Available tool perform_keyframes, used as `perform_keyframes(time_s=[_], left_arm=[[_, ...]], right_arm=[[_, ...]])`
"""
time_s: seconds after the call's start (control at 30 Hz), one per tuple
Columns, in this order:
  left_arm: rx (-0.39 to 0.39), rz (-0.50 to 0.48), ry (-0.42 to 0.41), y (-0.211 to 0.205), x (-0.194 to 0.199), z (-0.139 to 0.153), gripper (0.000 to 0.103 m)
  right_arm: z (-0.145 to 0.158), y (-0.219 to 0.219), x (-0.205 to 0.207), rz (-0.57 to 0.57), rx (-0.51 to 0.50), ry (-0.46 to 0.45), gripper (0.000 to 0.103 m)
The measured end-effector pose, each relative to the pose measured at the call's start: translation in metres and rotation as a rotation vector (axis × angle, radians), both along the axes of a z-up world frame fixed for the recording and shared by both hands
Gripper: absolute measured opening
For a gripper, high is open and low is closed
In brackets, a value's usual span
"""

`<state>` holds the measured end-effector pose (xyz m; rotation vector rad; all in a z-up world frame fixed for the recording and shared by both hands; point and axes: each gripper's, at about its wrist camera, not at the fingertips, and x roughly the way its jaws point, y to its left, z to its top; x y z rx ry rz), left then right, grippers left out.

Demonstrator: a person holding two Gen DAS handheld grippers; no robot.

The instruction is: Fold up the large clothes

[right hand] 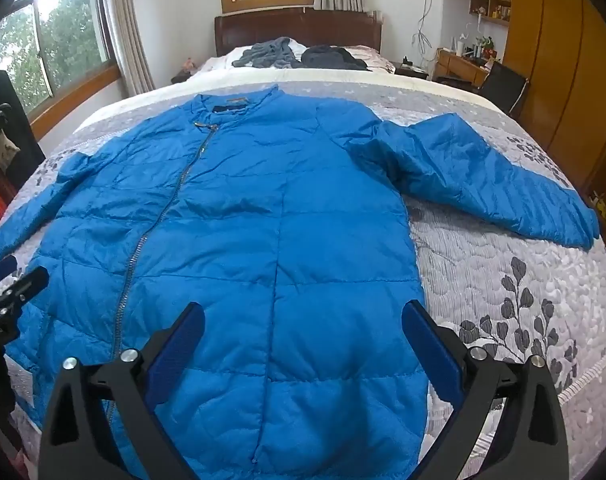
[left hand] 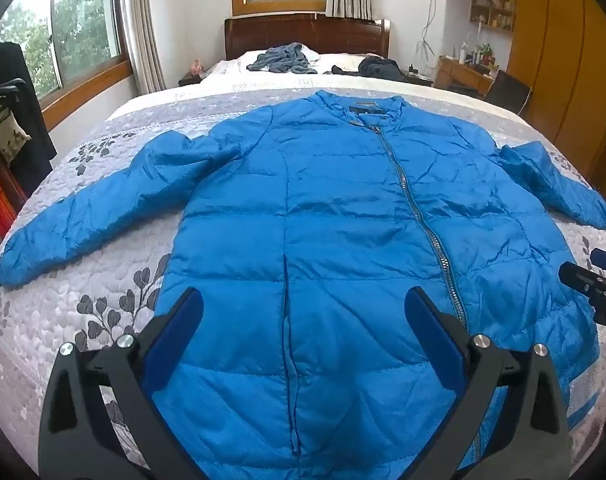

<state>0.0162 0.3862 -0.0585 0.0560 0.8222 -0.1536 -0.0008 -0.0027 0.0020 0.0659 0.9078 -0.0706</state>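
- On the near half of the bed (left hand: 103, 320), over a grey quilt printed with dark leaves, a blue puffer jacket (left hand: 323, 220) lies flat, front up, zipped, collar toward the far headboard (left hand: 307, 34).
- Its left sleeve (left hand: 91, 212) stretches out toward the near left; its right sleeve (right hand: 495, 184) angles out to the right edge of the quilt.
- The left gripper (left hand: 303, 308) hangs above the jacket's lower left part, jaws spread wide, holding nothing.
- The right gripper (right hand: 303, 320) hangs above the lower right part, near the hem, jaws likewise spread wide and empty.
- Far off by the headboard lie a grey garment (left hand: 283, 60) and, to its right, a dark garment (left hand: 379, 66), both crumpled.
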Motion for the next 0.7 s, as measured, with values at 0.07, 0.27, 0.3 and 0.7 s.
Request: perform_keyframes(time_s=[0.07,0.27,0.3,0.7], left_arm=[[-0.001,0.000,0.001,0.0004,0.0005,0.0002,0.100],[0.000,0.000,0.001,0.0003,0.0003,0.0002,0.100],[-0.002,0.001,0.001,0.0005,0.0004,0.0001,0.100],[-0.003,0.007,-0.004,0.0014,0.0002,-0.0001,0.100]], right_arm=[[-0.0003,0.0001,-0.0005,-0.001,0.000,0.000,0.099],[-0.0020,0.0010,0.0005,-0.002,-0.001,0.003,0.099],[-0.0022,0.0010,0.0005,-0.003,0.000,0.002,0.099],[-0.0016,0.0019,0.0007,-0.002,0.001,0.001,0.099]])
